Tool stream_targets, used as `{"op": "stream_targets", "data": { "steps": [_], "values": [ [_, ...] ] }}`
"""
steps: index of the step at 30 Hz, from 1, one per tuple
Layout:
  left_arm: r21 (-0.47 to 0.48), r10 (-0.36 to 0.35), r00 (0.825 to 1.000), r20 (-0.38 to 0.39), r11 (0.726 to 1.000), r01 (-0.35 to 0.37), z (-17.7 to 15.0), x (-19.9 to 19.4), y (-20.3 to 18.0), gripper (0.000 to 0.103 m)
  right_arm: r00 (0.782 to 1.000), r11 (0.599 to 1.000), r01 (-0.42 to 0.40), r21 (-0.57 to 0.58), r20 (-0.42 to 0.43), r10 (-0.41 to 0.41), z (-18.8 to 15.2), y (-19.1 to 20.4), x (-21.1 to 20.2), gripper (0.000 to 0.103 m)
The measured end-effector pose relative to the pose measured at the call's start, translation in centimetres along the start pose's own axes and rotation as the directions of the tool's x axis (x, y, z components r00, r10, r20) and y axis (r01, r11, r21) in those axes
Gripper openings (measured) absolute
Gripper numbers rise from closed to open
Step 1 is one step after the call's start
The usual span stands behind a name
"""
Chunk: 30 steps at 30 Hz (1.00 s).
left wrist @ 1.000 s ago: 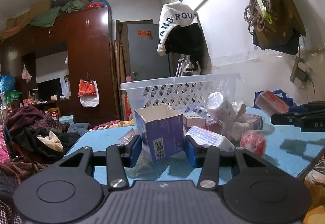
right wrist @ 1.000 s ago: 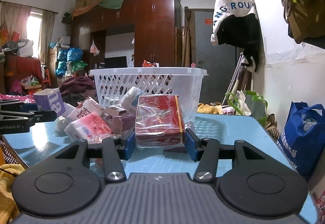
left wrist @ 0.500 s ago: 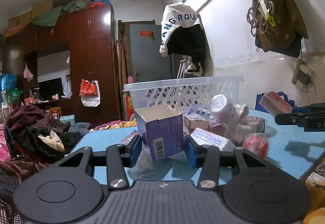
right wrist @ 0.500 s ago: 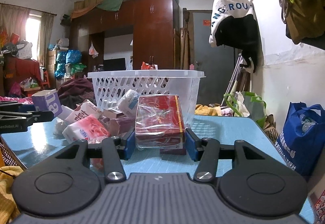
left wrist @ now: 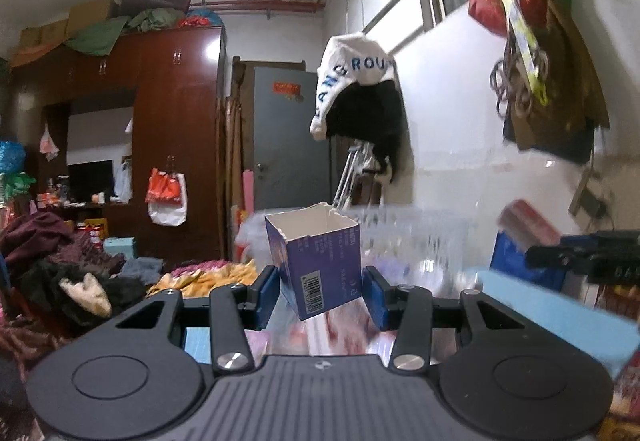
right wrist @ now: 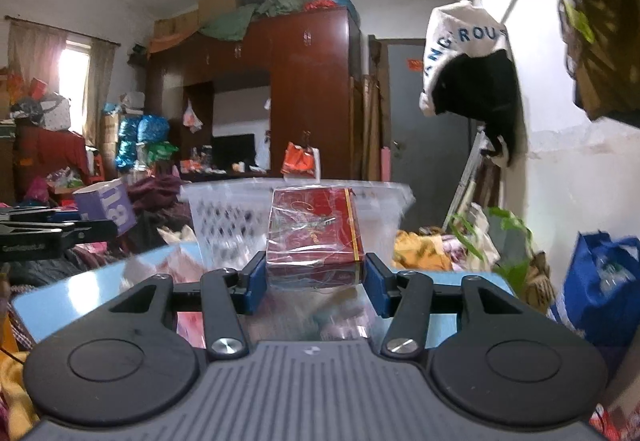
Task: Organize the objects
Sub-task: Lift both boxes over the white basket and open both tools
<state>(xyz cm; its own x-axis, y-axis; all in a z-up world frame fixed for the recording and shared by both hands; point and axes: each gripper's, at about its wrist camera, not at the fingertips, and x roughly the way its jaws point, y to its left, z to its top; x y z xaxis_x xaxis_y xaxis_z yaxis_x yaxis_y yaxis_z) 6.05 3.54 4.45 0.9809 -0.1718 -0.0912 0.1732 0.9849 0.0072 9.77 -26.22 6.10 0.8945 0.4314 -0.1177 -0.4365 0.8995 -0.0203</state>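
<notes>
Two pairs of tongs, both loaded: the left tongs [left wrist: 320, 291] grip a purple box [left wrist: 320, 265], open top up and tilted, held above the blue surface [left wrist: 560, 311]. The right tongs [right wrist: 314, 283] clamp a red packet [right wrist: 316, 235] in clear wrap, level, just in front of the white basket [right wrist: 224, 225]. Blurred packets lie on the surface below

Black grippers [left wrist: 322, 291], blue pads [right wrist: 254, 283], silver screws [right wrist: 224, 345].
</notes>
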Motion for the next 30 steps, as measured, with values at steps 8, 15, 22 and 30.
{"op": "stream_targets", "data": {
  "steps": [8,15,22,30],
  "values": [
    [-0.001,-0.001,0.998,-0.064,1.0,0.001,6.0,7.4,0.2,0.049,1.0,0.999,0.011,-0.049,0.004,-0.01,5.1,0.7,4.5,0.054],
    [-0.035,-0.024,0.982,-0.187,0.999,0.018,7.0,16.4,0.1,0.054,0.995,0.996,0.058,-0.061,-0.074,-0.062,6.9,-0.8,11.6,0.054],
    [-0.037,-0.013,0.978,-0.206,0.999,0.005,5.3,16.2,0.7,0.074,0.993,0.995,0.087,-0.053,-0.078,-0.091,4.9,-1.2,11.6,0.099],
    [-0.047,-0.049,0.997,-0.063,0.998,0.046,0.5,3.1,0.1,0.084,0.999,0.998,0.0,0.068,-0.033,0.002,-1.7,0.1,1.5,0.103]
  ]
}}
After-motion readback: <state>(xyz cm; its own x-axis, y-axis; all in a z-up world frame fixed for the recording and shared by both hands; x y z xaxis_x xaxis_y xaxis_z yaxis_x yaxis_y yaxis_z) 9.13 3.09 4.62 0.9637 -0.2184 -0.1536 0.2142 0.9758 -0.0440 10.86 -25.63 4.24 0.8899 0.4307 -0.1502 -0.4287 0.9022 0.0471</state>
